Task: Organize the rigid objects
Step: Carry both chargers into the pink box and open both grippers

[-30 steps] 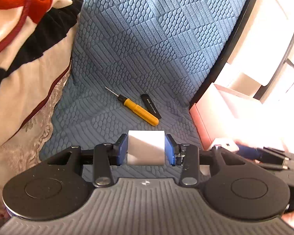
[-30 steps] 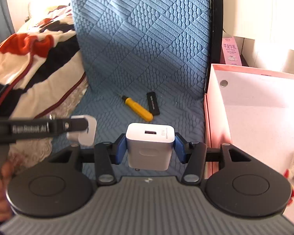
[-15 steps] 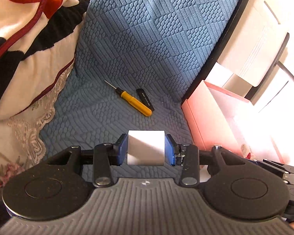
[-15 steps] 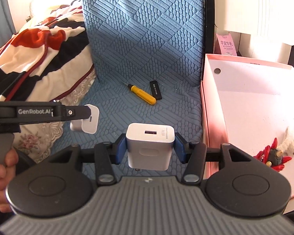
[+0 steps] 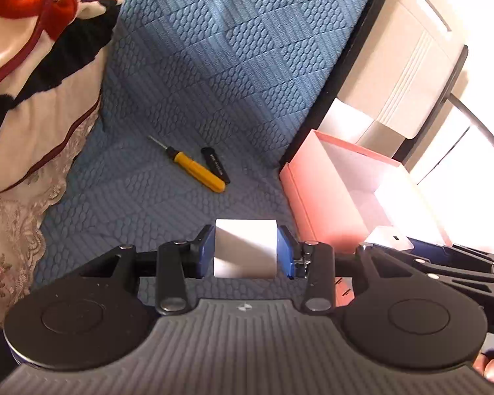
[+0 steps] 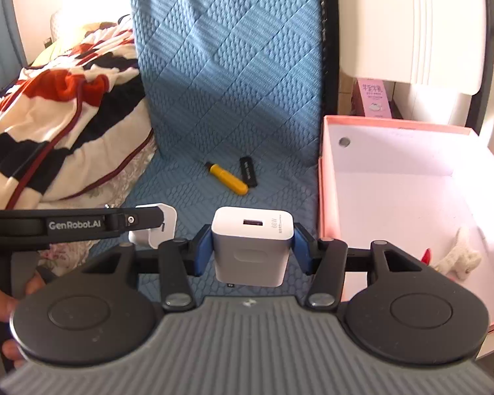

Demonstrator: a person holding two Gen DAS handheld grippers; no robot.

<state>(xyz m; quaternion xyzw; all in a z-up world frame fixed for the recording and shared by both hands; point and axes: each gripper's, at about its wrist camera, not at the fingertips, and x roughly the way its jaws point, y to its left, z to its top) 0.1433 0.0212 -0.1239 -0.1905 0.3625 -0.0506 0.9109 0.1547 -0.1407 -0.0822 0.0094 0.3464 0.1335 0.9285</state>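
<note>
My left gripper [image 5: 246, 248] is shut on a white charger block [image 5: 246, 247], held above the blue quilted cover [image 5: 197, 65]. My right gripper [image 6: 252, 247] is shut on a second white charger [image 6: 252, 245] with a USB port on its face. Seen from the right wrist, the left gripper [image 6: 149, 227] and its charger [image 6: 154, 230] hang at the left. A yellow screwdriver [image 5: 195, 168] [image 6: 228, 179] and a black USB stick [image 5: 215, 164] [image 6: 248, 171] lie side by side on the cover. The pink box [image 6: 322, 177] [image 5: 299, 191] stands open at the right.
A striped red, black and cream blanket [image 6: 59, 115] is heaped at the left. In the box lie a small plush toy [image 6: 460, 256] and a round magnet [image 6: 344, 141]. White furniture [image 6: 411, 26] and a pink carton [image 6: 375, 98] stand behind the box. A hand [image 6: 3, 299] grips the left handle.
Both grippers have pulled back and risen with their chargers still gripped. The screwdriver and USB stick look farther off, and more of the pink box has come into view.
</note>
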